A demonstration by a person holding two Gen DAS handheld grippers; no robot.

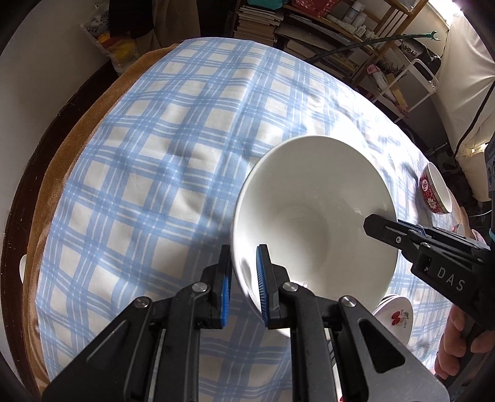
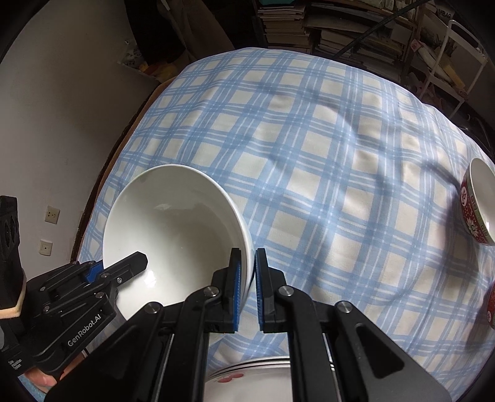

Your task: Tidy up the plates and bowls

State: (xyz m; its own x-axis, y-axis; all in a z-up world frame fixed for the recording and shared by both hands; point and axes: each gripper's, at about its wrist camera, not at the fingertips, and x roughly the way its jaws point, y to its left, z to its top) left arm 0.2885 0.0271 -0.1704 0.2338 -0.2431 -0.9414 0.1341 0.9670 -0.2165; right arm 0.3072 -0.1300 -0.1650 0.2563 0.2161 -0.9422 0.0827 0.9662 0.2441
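A large white bowl (image 1: pixel 309 216) (image 2: pixel 173 222) hangs tilted above the blue plaid tablecloth (image 1: pixel 154 173) (image 2: pixel 324 185). Both grippers grip its rim on opposite sides. My left gripper (image 1: pixel 244 256) (image 2: pixel 120 266) is shut on the rim, with one blue pad inside the bowl and one outside. My right gripper (image 2: pixel 249 263) (image 1: pixel 386 224) is shut on the opposite rim in the same way. A stack of white plates with a red cherry print (image 1: pixel 396 312) (image 2: pixel 247 371) lies near the table's front edge, partly under the bowl.
A red patterned bowl (image 1: pixel 433 194) (image 2: pixel 476 204) stands on the cloth at the far right, with a second red piece (image 2: pixel 490 306) at the right edge. Shelves of books (image 1: pixel 263 21) and a white rack (image 1: pixel 414 86) stand beyond the table. A wall (image 2: pixel 62 123) runs along the left.
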